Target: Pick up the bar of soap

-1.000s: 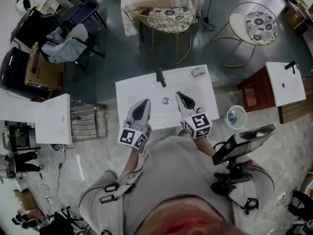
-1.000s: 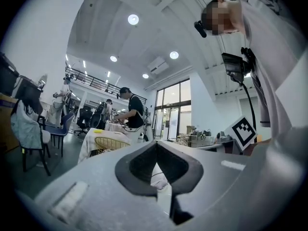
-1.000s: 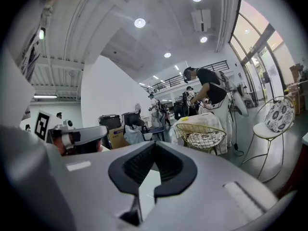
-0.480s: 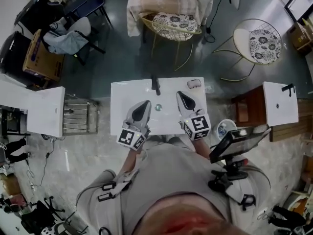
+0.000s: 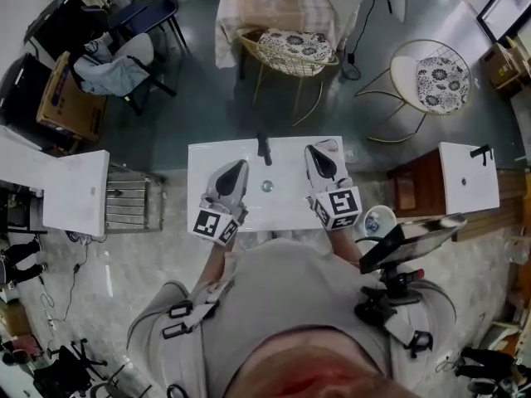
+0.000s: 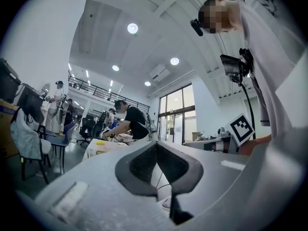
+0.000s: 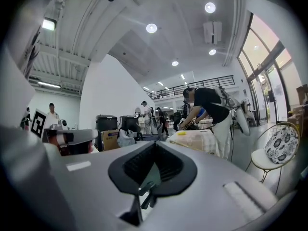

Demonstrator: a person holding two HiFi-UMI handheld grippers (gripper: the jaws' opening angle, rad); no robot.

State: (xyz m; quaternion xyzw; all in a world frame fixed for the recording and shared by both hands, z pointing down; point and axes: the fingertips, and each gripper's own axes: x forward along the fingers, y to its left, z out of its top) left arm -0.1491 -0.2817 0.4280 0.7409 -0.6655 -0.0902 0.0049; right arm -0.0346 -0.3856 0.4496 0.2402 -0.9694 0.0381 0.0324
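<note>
In the head view the bar of soap (image 5: 333,145) shows as a pale lump on the far right corner of the white sink (image 5: 207,210). My right gripper (image 5: 318,152) hangs over the sink's right side. Its jaws are shut and empty, with the tip just left of the soap. My left gripper (image 5: 236,169) is over the left half of the basin, also shut on nothing. The black faucet (image 5: 264,148) and the drain (image 5: 267,186) lie between them. The left gripper (image 6: 157,146) and the right gripper (image 7: 155,144) look level into the room in their own views, where no soap shows.
A second white basin on a wooden cabinet (image 5: 469,177) stands to the right, with a white bucket (image 5: 379,220) on the floor between. A white counter (image 5: 54,193) is on the left. Wire chairs (image 5: 286,44) and a cloth-covered table (image 5: 282,2) stand beyond the sink. People work in the background.
Both grippers have risen and moved toward the sink's far edge. The right gripper's tip now reaches the soap corner. Both stay shut.
</note>
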